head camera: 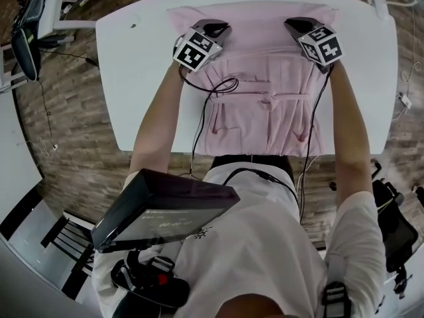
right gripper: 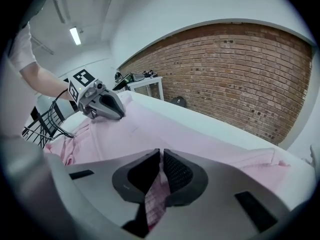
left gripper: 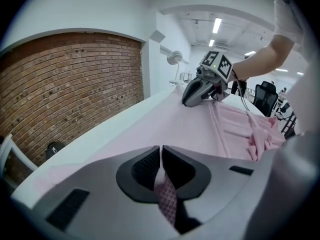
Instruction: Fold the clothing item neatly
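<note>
Head view shows a pink garment (head camera: 265,78) spread flat on the white worktop (head camera: 132,78), its lower part hanging over the worktop's near edge and a knotted tie (head camera: 268,100) at its waist. The left gripper (head camera: 215,26) and right gripper (head camera: 296,25) sit at the garment's two far corners, close to the worktop's far edge, both angled downward. Each gripper view shows the jaws nearly together with a pinch of pink cloth clamped between the pads. Holding both corners at once, level with each other, probably keeps the top edge straight so it can be carried toward the worktop's near edge in one even fold.
</note>
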The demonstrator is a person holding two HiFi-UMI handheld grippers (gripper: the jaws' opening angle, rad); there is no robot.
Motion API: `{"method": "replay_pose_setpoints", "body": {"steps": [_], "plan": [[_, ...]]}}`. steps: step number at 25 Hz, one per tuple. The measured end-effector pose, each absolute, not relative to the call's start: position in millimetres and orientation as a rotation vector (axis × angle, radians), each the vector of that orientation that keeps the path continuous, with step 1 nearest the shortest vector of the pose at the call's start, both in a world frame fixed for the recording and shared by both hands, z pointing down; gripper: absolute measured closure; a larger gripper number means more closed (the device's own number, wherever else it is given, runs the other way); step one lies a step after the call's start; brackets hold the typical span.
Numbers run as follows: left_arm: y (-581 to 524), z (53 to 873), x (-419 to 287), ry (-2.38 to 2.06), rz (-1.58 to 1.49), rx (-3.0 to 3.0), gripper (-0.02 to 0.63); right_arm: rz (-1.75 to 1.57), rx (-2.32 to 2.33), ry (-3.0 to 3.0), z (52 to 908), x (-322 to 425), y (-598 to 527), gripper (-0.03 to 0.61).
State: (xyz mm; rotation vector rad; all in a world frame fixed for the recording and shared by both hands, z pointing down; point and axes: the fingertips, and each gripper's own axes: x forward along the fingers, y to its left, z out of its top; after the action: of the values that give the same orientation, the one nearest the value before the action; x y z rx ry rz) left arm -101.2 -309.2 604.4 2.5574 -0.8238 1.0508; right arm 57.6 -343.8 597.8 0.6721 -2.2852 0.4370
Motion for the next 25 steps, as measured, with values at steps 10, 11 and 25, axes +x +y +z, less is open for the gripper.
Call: {"method": "replay_pose_setpoints", "body": {"steps": [10,11,25], "plan": [[-363,600,-111,-0.824,1.05,2.557,0.591,0.387,0.722,-2.277,595,46,-392,0.548],[-366,599,-112,-0.827,1.054,2.564,0.591,0.385,0.729,-2.277,595,45,-395,0.548],[-370,598,-113,-0.923,1.075,2.557,0.591,0.327,0.759,-2.279,594,46,-396,0.548]]}}
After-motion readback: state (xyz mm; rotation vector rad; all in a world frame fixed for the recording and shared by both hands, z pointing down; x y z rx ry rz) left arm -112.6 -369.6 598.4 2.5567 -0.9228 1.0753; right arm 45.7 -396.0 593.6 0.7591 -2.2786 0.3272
